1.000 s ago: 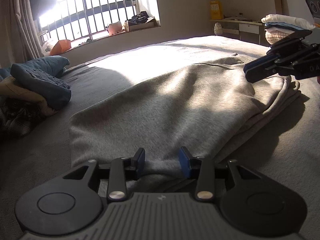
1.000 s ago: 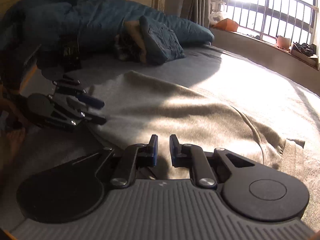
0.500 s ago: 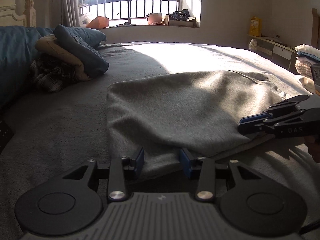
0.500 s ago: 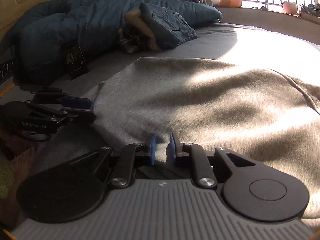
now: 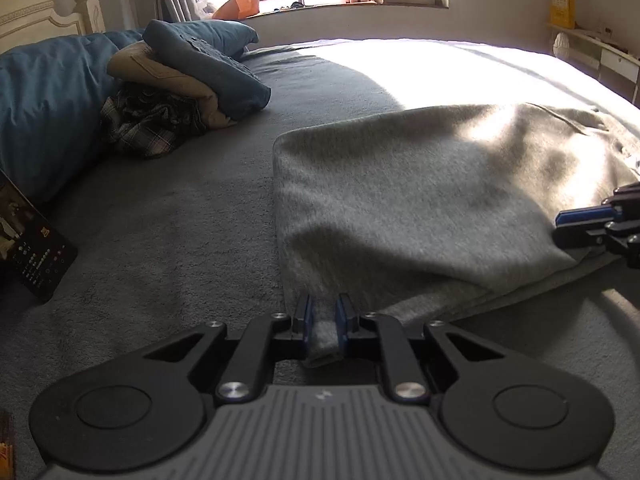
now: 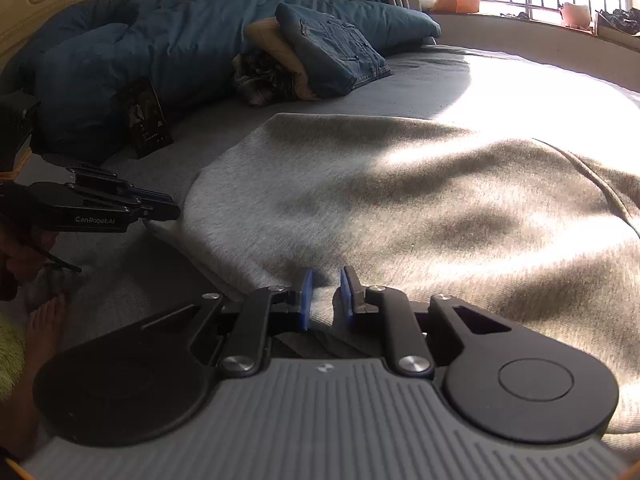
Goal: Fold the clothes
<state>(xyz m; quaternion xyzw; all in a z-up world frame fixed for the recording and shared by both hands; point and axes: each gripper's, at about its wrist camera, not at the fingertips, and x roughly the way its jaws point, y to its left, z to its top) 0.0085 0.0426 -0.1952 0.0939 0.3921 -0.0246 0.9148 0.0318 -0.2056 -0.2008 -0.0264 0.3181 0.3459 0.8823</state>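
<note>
The left gripper [image 5: 322, 320], wide apart a second ago, is closing its jaws on the near left corner of the grey garment [image 5: 420, 184] lying flat across the bed [image 5: 160, 220]. The right gripper [image 6: 326, 296] has come down and pinches the garment's near right edge, narrow as before.

Both wrist cams low, close over bed [image 5: 168, 248], facing window side, sharing grey garment [image 5: 420, 184], folded pile [image 6: 320, 56]
</note>
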